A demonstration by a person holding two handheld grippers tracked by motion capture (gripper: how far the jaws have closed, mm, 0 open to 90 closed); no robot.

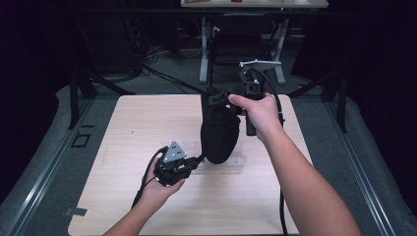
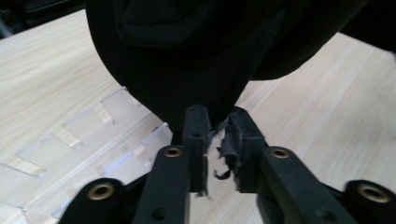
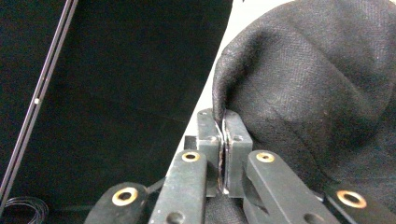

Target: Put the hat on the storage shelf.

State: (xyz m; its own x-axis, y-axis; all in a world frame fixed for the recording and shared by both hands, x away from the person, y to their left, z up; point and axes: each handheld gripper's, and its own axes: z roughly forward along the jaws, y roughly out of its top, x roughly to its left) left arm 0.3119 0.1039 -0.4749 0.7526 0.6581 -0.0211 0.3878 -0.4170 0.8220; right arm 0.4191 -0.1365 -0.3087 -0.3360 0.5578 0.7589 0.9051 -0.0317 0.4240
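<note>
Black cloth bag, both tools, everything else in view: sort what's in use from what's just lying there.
In use:
black cloth bag
right tool, clamped on the bag's top edge
left tool, at the bag's bottom edge

Lying about:
clear plastic rack on the table

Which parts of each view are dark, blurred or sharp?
High view: surroundings very dark, table evenly lit, black cloth bag featureless. Left gripper view: bag soft and blurred, clear plastic rack faint. Right gripper view: bag weave sharp, left background black.

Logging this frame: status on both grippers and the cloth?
Right gripper shut on black cloth, held up. Left gripper pinches its bottom edge. Clear plastic rack underneath.
</note>
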